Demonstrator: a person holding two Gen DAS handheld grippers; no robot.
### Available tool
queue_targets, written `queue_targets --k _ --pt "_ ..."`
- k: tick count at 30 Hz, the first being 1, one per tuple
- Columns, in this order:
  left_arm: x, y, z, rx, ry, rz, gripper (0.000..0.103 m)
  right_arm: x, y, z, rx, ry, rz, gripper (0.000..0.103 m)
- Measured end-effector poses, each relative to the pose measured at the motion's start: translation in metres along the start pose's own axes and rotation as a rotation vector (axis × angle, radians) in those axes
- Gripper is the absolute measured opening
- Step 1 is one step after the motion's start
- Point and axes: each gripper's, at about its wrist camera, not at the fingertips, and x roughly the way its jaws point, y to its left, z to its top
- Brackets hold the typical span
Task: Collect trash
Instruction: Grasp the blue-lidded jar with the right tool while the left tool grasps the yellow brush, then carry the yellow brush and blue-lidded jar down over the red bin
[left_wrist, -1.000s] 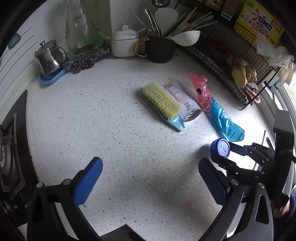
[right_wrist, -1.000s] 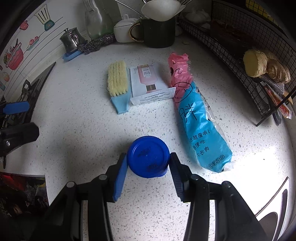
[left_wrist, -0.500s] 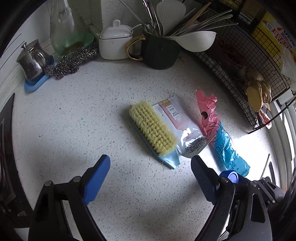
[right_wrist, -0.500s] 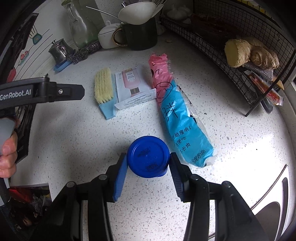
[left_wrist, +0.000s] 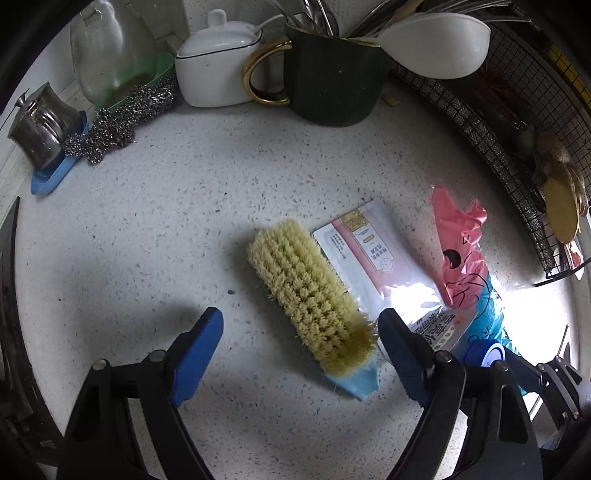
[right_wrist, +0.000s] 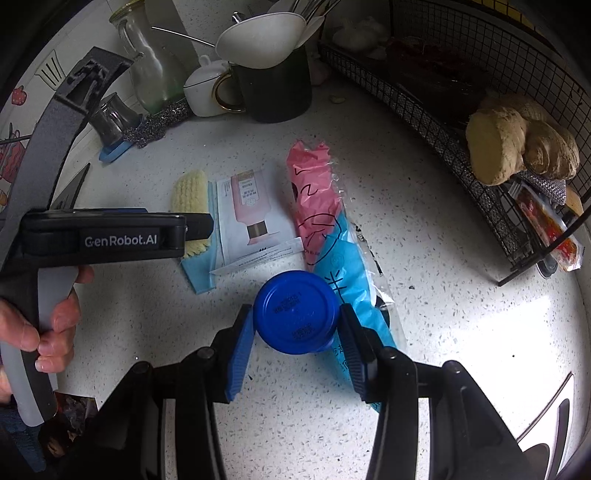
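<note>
Right wrist: right gripper (right_wrist: 295, 334) clamps blue cap (right_wrist: 296, 312). Left gripper (left_wrist: 301, 347), jaws just narrowing, straddles brush (left_wrist: 312, 295); pouch (left_wrist: 376, 258), bag (right_wrist: 332, 236) probably uncollected on table (left_wrist: 166, 221).

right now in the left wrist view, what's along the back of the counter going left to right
steel pot → steel wool → white lidded dish → dark mug with gold handle → wire rack
</note>
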Motion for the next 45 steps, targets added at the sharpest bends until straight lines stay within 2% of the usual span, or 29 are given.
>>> queue_targets --k 2,4,7,8,15,17,26,32,37,45 --pt "0.004 0.001 0.001 0.001 0.01 0.006 0.079 0.006 0.004 0.003 -0.001 0.007 0.005 0.043" --pt "0.008 0.002 -0.001 0.001 0.033 -0.011 0.069 0.008 0.007 0.004 -0.001 0.011 0.01 0.043" --pt "0.007 0.002 -0.007 0.047 0.025 -0.002 0.05 0.009 0.009 0.006 -0.001 0.012 0.014 0.043" --pt "0.005 0.001 -0.009 0.06 0.018 0.009 0.04 0.009 0.01 0.006 -0.001 0.012 0.015 0.043" --pt "-0.003 0.007 -0.026 0.114 0.014 -0.016 0.038 0.014 0.014 0.009 0.014 0.02 0.014 0.043" --pt "-0.015 0.002 -0.046 0.136 0.007 -0.01 0.038 0.013 0.019 0.01 0.013 0.021 0.012 0.043" --pt "-0.07 0.011 -0.095 0.179 -0.033 -0.035 0.038 -0.017 0.046 0.0 0.004 -0.006 -0.002 0.043" --pt "-0.119 0.03 -0.135 0.192 -0.068 -0.057 0.037 -0.044 0.072 -0.013 -0.023 -0.042 -0.015 0.043" --pt "-0.147 0.049 -0.17 0.192 -0.095 -0.069 0.037 -0.068 0.107 -0.034 -0.061 -0.072 -0.029 0.043" --pt "-0.187 0.098 -0.257 0.182 -0.105 -0.076 0.037 -0.103 0.172 -0.092 -0.106 -0.102 -0.051 0.043"
